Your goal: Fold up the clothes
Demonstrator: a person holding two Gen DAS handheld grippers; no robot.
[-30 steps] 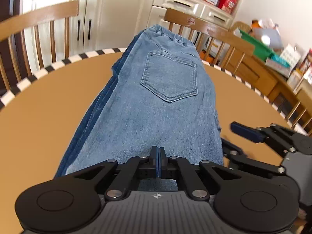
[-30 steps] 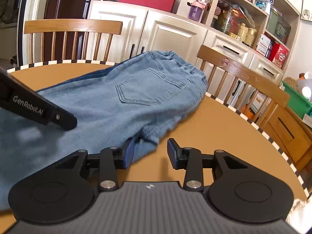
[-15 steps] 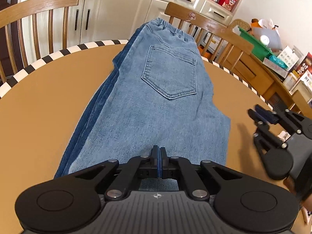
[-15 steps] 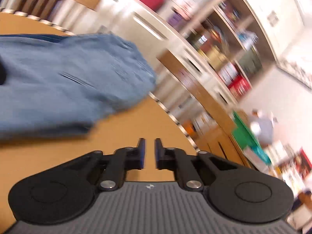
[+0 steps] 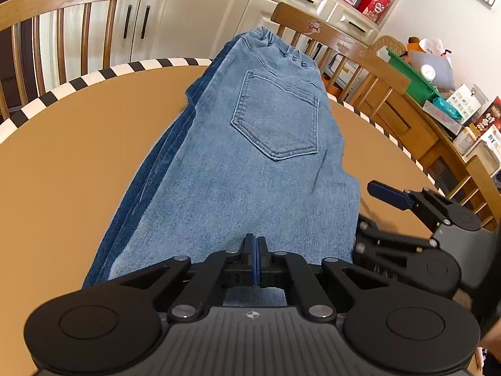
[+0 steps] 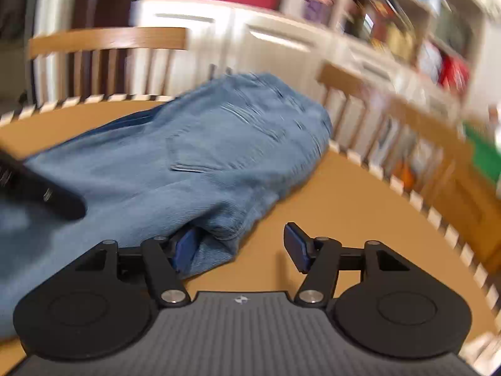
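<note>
Left gripper (image 5: 254, 258) is pinched closed on the jeans (image 5: 250, 169); right gripper (image 6: 242, 247) gapes wide around their edge. Soft blue denim lies lengthwise across a smooth round tan table (image 5: 78, 156).

Bright, even light; left view sharp, right view motion-blurred; fisheye bends edges.

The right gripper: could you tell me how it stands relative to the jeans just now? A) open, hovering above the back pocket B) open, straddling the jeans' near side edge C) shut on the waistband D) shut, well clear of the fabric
B: the right gripper is open, one finger tucked under the jeans edge, the other over bare table.
</note>
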